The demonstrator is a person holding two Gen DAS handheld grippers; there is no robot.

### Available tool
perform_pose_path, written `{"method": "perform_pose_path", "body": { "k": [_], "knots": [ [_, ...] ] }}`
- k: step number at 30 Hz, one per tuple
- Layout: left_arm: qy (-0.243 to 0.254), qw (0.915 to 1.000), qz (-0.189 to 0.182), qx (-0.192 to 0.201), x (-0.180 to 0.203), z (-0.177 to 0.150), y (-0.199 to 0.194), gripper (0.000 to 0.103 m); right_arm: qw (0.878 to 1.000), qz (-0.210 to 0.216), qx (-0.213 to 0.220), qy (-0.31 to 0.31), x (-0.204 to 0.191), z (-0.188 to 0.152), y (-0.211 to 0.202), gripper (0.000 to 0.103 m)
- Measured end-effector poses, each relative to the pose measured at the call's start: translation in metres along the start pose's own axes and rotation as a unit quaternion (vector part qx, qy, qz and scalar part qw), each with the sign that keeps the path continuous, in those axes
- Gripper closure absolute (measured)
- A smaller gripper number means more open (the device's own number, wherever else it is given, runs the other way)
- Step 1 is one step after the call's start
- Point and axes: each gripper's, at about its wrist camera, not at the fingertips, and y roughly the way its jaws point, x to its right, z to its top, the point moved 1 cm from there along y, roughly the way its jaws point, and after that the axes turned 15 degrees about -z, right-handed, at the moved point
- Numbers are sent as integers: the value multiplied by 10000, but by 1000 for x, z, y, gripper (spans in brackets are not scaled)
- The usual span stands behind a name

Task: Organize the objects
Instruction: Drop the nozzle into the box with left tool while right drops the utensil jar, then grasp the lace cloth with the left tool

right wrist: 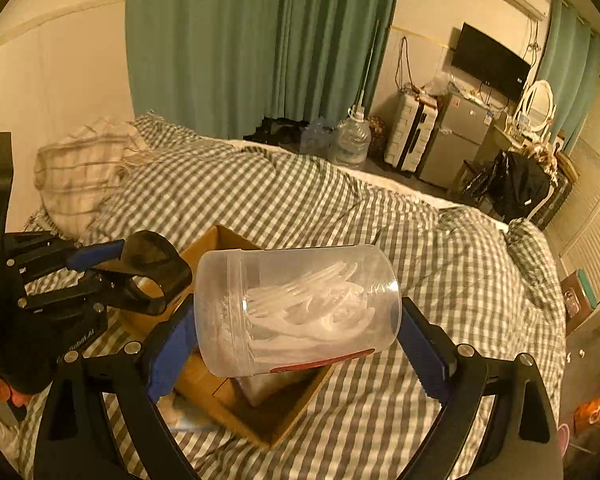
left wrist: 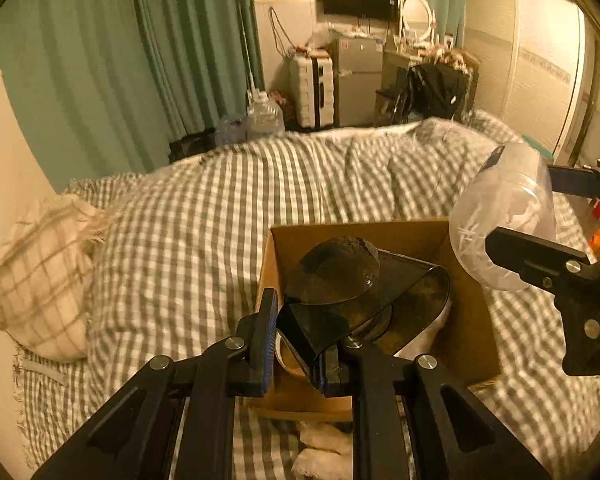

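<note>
Mid-packing. Left gripper (left wrist: 296,340) clamps a dark visor hat (left wrist: 364,292) over the cardboard box (left wrist: 466,332) on the bed (left wrist: 180,240). Right gripper (right wrist: 296,336) clamps a clear plastic jar (right wrist: 296,308) sideways above the box. Next, likely: lower and release both inside; space looks tight.

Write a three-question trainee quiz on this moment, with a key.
1. True or false: the clear jar stands upright on the bed.
2. Which gripper holds the dark plastic piece?
3. The cardboard box rests on: A) floor B) checked bedding C) a shelf.

Key:
1. False; it lies sideways, clamped in the right gripper.
2. The left gripper, above the box.
3. B.
</note>
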Motion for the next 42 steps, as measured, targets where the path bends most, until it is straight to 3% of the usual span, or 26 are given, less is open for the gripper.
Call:
{"method": "perform_pose_path", "body": {
  "k": [7,11,15,16,17,19,33,37,42],
  "knots": [
    [-72,9995,-24,-296,-8,-14,35,87,9989,177,-434,-24,-9,-17,60,9],
    [-61,9996,-57,-288,-5,-17,32,85,9983,389,-433,37,-12,-22,61,9],
    [-148,9995,20,-293,-4,-19,18,79,9997,179,-122,65,-6,-19,34,8],
    [-180,9994,48,-301,-4,-19,15,70,9998,161,-69,108,-2,-18,25,8],
    [-216,9993,89,-303,-5,-20,10,53,9998,130,-31,145,1,-18,17,8],
    [-248,9994,161,-192,-4,-24,-6,38,9998,35,57,186,8,-19,-1,8],
    [-186,9981,329,495,12,-62,-115,19,9982,-325,413,287,27,-56,-112,8],
    [-211,9976,396,535,15,-84,-117,19,9985,-221,318,388,17,-80,-114,8],
    [-486,9978,324,325,15,-118,-88,19,9989,-5,-161,450,-8,-118,-77,8]
  ]
}}
